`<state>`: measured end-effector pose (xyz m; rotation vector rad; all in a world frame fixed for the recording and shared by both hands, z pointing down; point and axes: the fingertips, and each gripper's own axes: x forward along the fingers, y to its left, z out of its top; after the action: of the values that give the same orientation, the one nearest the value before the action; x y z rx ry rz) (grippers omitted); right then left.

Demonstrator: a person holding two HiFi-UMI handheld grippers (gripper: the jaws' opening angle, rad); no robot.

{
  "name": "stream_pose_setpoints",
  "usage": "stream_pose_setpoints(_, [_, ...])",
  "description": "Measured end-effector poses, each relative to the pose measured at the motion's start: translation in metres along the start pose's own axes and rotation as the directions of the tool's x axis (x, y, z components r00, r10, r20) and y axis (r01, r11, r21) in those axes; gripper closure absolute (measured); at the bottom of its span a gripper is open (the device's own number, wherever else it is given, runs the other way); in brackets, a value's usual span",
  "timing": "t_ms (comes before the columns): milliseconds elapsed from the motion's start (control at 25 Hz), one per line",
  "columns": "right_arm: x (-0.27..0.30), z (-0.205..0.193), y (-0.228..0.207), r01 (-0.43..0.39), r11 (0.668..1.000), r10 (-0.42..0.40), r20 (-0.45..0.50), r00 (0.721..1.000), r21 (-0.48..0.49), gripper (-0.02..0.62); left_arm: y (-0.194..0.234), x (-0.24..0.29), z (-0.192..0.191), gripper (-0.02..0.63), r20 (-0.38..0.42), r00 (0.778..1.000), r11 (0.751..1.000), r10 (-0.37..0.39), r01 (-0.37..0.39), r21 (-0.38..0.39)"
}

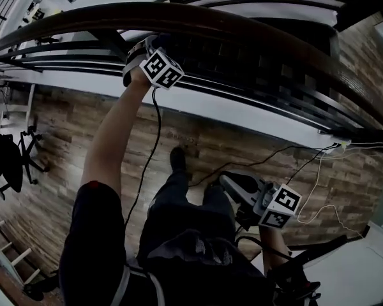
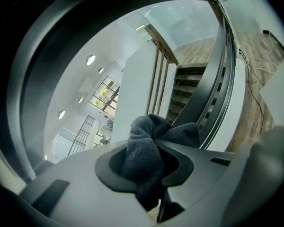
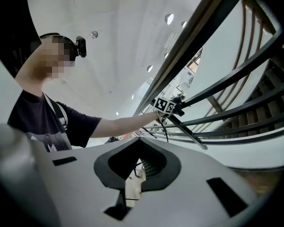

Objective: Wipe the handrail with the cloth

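Note:
A dark wooden handrail (image 1: 242,27) curves across the top of the head view. My left gripper (image 1: 147,45) is raised against it, its marker cube just below the rail. In the left gripper view a dark grey cloth (image 2: 143,143) is bunched between the jaws of the left gripper (image 2: 151,162), and the handrail (image 2: 42,65) arcs close overhead. My right gripper (image 1: 230,183) hangs low beside the person's legs, away from the rail. In the right gripper view the right gripper (image 3: 132,186) has its jaws together with nothing in them, and the handrail (image 3: 199,25) and the left gripper (image 3: 166,106) show further off.
Dark horizontal rails (image 1: 274,88) run under the handrail, above a white ledge (image 1: 255,116). A wood-plank floor (image 1: 64,126) lies below, with cables (image 1: 306,164) trailing to the right. An office chair (image 1: 13,161) stands at the left. Stairs (image 2: 182,91) show beyond the cloth.

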<state>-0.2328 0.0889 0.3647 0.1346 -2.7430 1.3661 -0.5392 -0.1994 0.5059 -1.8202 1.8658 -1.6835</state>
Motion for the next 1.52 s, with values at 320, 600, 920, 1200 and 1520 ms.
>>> stream_pose_setpoints(320, [0.107, -0.01, 0.035, -0.05, 0.999, 0.048, -0.095, 0.994, -0.022, 0.592, 0.055, 0.003, -0.083, 0.514, -0.092, 0.988, 0.954, 0.121, -0.09, 0.285])
stream_pose_setpoints(600, [0.147, -0.003, 0.062, -0.018, 0.997, 0.013, -0.072, 0.997, -0.078, 0.591, 0.089, 0.0, -0.105, 0.514, -0.101, 0.99, 0.957, 0.101, -0.069, 0.281])
stream_pose_setpoints(920, [0.088, 0.047, 0.057, 0.0, 0.987, 0.005, 0.033, 0.999, -0.161, 0.592, 0.041, -0.157, -0.018, 0.514, 0.318, 0.948, 0.984, -0.028, 0.082, -0.158])
stream_pose_setpoints(1200, [0.012, 0.072, 0.076, -0.066, 0.947, 0.096, 0.081, 0.992, -0.314, 0.592, -0.002, -0.383, 0.094, 0.512, 0.826, 0.522, 0.717, -0.214, 0.658, -0.23])
stream_pose_setpoints(1520, [-0.08, 0.036, 0.137, -0.174, 0.918, 0.215, 0.079, 0.973, -0.356, 0.591, -0.098, -0.542, 0.121, 0.512, 0.806, 0.54, 0.835, -0.241, 0.539, -0.112])
